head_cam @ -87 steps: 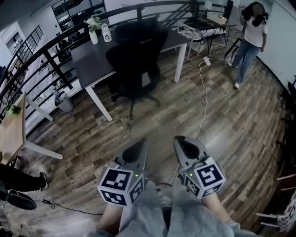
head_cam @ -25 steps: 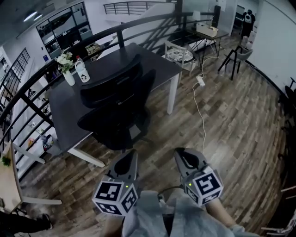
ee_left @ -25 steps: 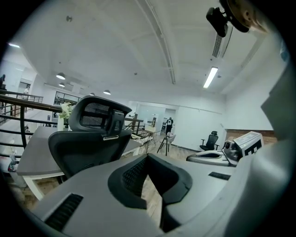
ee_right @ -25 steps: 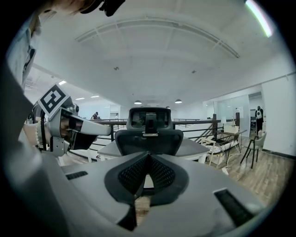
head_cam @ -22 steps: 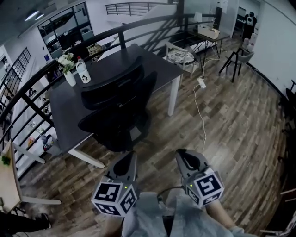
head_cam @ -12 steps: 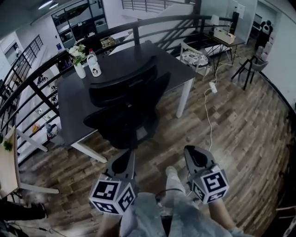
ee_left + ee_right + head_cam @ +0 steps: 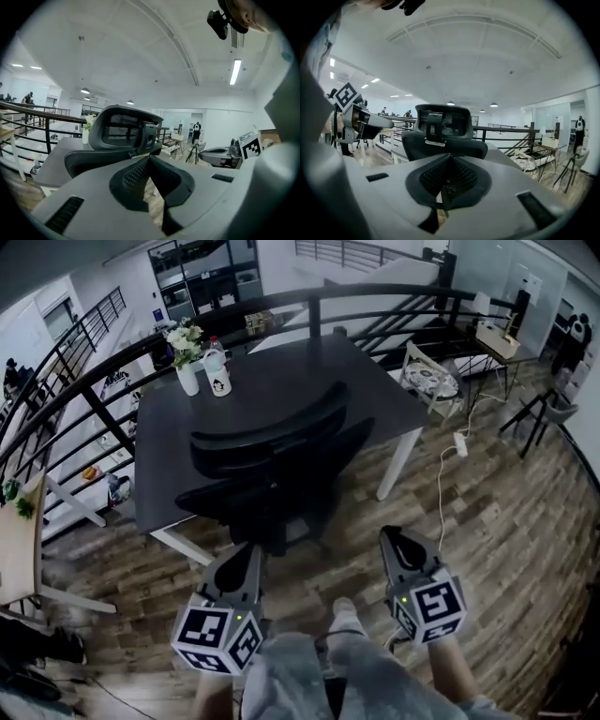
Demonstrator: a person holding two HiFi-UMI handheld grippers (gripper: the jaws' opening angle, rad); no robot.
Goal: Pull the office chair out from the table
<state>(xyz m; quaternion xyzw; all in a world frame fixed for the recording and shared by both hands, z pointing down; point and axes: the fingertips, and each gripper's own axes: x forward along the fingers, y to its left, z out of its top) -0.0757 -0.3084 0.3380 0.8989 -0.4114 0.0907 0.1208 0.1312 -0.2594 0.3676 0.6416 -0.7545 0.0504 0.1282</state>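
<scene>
- Facing the office chair (image 7: 272, 465) w/ our left gripper (image 7: 246, 554) & right gripper (image 7: 396, 542), both short of it, no contact.
- Chair sits tucked vs the table (image 7: 281, 381), backrest (image 7: 267, 432) at the near edge, so we judge nothing's done yet.
- Both grippers' jaws are closed, nothing between them.
- Left to do, as we see it: reach the backrest, grip, pull the chair clear.

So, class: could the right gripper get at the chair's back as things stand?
Probably yes. The chair's back faces the person, and only bare floor lies between it and the right gripper. Its fingers are shut, though, so they would need to open first.
</scene>
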